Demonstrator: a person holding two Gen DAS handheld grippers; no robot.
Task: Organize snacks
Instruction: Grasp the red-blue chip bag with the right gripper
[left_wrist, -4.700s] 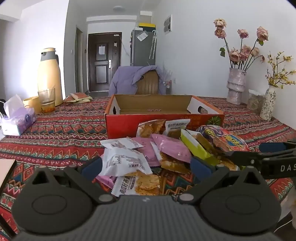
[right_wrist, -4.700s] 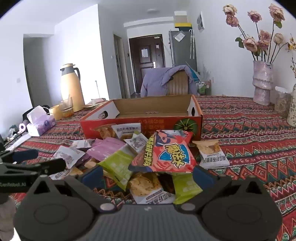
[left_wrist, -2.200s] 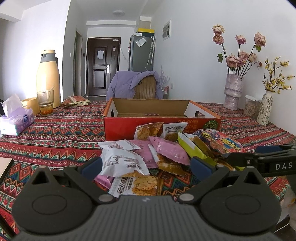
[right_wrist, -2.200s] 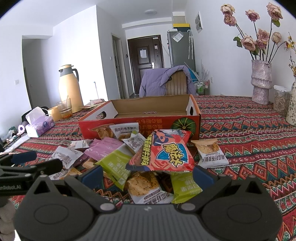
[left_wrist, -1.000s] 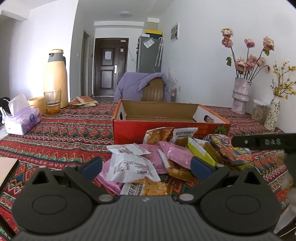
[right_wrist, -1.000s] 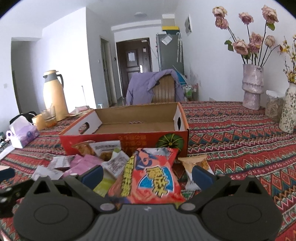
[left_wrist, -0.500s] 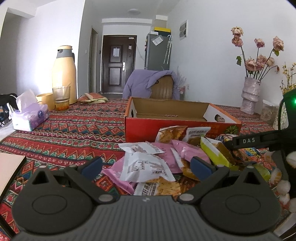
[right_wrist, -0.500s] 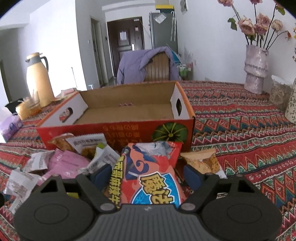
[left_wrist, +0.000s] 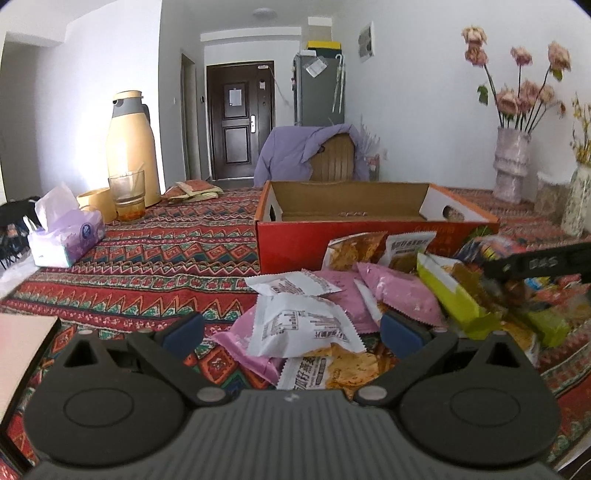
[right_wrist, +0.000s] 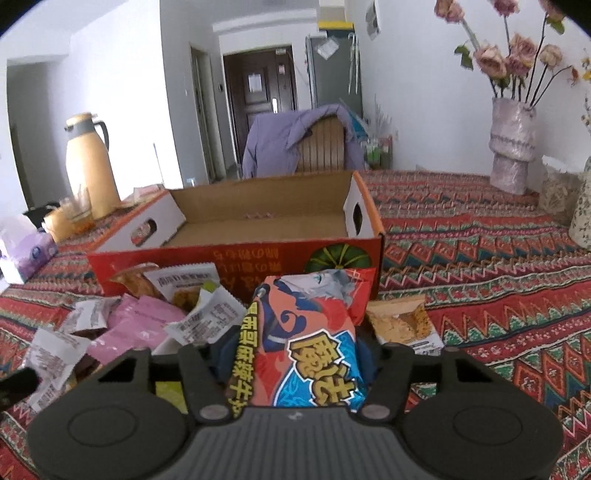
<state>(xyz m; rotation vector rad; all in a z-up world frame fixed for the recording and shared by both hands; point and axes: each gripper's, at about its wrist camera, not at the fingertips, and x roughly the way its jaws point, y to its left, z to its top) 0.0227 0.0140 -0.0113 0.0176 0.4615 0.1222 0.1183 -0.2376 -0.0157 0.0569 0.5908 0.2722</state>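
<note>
A pile of snack packets lies on the patterned tablecloth in front of an open red cardboard box (left_wrist: 376, 236) whose inside is bare (right_wrist: 258, 225). My right gripper (right_wrist: 295, 354) is shut on a red and blue snack bag (right_wrist: 314, 332) and holds it over the pile, just short of the box's front wall. My left gripper (left_wrist: 291, 328) is open and empty, low over a white packet (left_wrist: 299, 325) and pink packets (left_wrist: 399, 295) at the pile's left side. The right gripper's finger (left_wrist: 535, 264) shows at the right of the left wrist view.
A tissue box (left_wrist: 64, 240), a glass (left_wrist: 125, 195), a cup and a tall yellow thermos (left_wrist: 129, 144) stand at the left. Two flower vases (right_wrist: 511, 147) stand at the right. A chair with a purple jacket (left_wrist: 314, 151) is behind the box.
My right gripper moved forward onto the red and blue bag, closed on it and lifted it toward the box. My left gripper drifted left and stayed open.
</note>
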